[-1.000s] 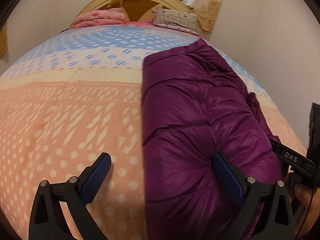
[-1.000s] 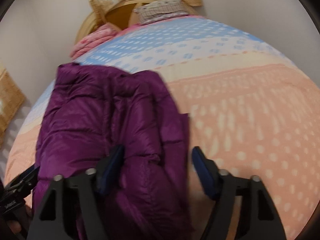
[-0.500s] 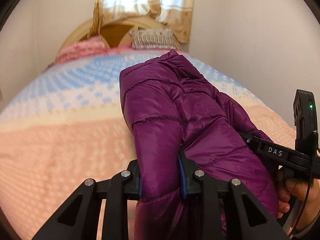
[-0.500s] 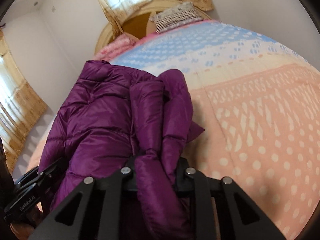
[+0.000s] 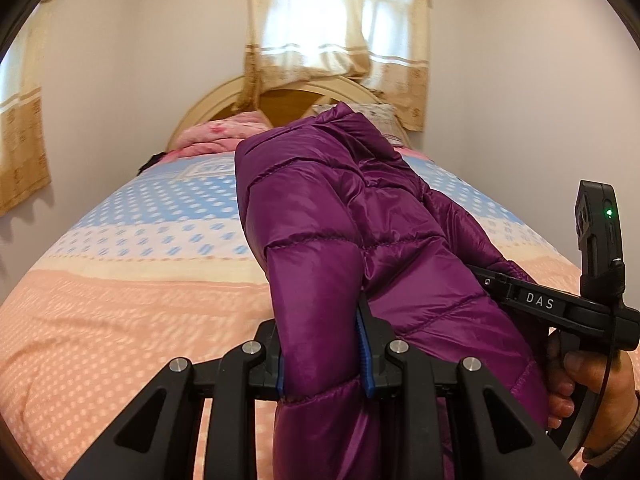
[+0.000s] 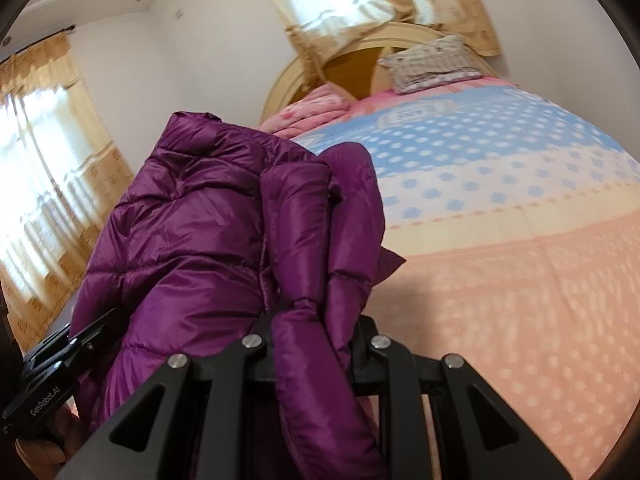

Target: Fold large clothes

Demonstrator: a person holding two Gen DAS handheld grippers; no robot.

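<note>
A purple quilted puffer jacket point(image 5: 352, 216) hangs lifted above the bed, its far end still trailing toward the quilt. My left gripper point(image 5: 322, 356) is shut on one bunched edge of the jacket, blue pads pressing the fabric from both sides. In the right wrist view my right gripper point(image 6: 314, 340) is shut on another bunched fold of the same jacket point(image 6: 208, 216). The right gripper's handle, held by a hand point(image 5: 580, 384), shows at the right of the left wrist view. The left gripper's handle point(image 6: 44, 376) appears at the lower left of the right wrist view.
The bed wears a pink, cream and blue dotted quilt point(image 5: 120, 320). At its head lie a folded pink blanket point(image 5: 216, 136) and a pillow point(image 6: 432, 64) against a rounded wooden headboard point(image 5: 224, 100). Curtained windows sit behind and at the side. Walls close in on both sides.
Both grippers closed on the jacket's near edge, then rose and tilted up, lifting the jacket off the quilt. The view swung from the bed surface toward the headboard and window.
</note>
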